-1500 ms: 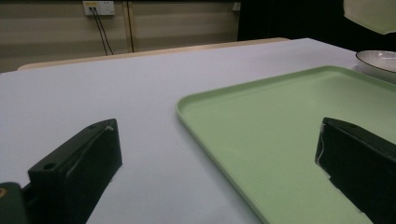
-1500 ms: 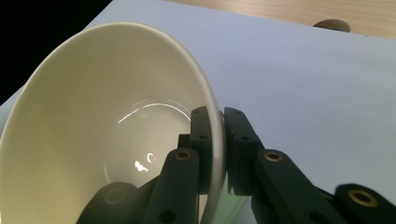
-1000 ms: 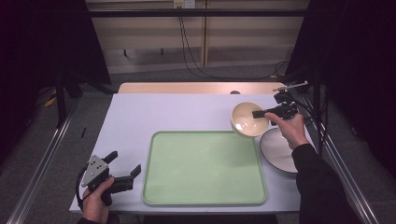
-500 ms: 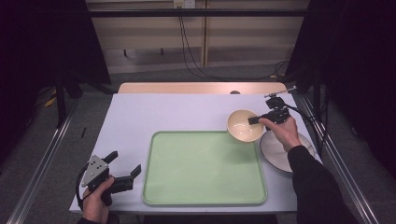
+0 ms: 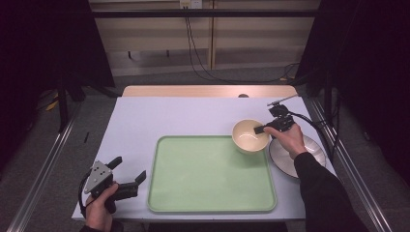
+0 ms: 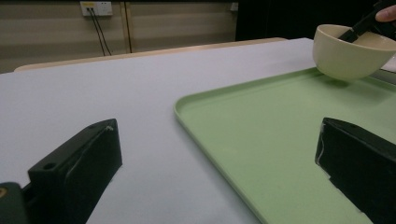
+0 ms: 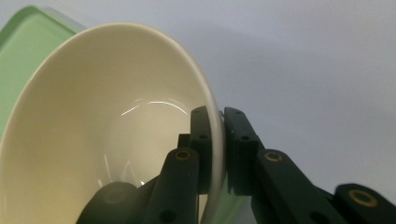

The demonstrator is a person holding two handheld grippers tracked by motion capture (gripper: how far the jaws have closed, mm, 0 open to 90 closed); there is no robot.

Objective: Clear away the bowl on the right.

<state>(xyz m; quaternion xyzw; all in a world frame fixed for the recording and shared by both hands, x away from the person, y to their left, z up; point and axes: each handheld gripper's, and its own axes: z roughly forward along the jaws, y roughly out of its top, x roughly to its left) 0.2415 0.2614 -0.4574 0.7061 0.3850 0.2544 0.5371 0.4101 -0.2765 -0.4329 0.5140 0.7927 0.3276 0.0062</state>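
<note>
Jaws clamped on porcelain: the right gripper [image 5: 261, 129] pinches the near-side rim of a cream bowl [image 5: 250, 136], one jaw inside the wall and one outside, as the right gripper view shows, the rim [image 7: 212, 116] sandwiched edge-on between them. The bowl hangs tilted, its open mouth turned partly toward the gripper's camera, and it sits over the far right corner of the pale green tray [image 5: 211, 173] — in the left gripper view its base [image 6: 343, 70] appears just clear of the tray's surface, a shadow beneath it, though whether it touches is hard to tell. The relation that matters for the set-down is straight below: the tray lies directly under the bowl, with only the far right corner beneath it, so the margin to the tray's raised lip is slim. Just right of the bowl, under the person's right hand, rests a grey-rimmed plate [image 5: 309, 145] on the desk [image 5: 169, 116]. Well apart, at the near left corner, the left gripper [image 5: 129, 178] idles with jaws spread wide and empty — pointed across the desk toward the tray.
</note>
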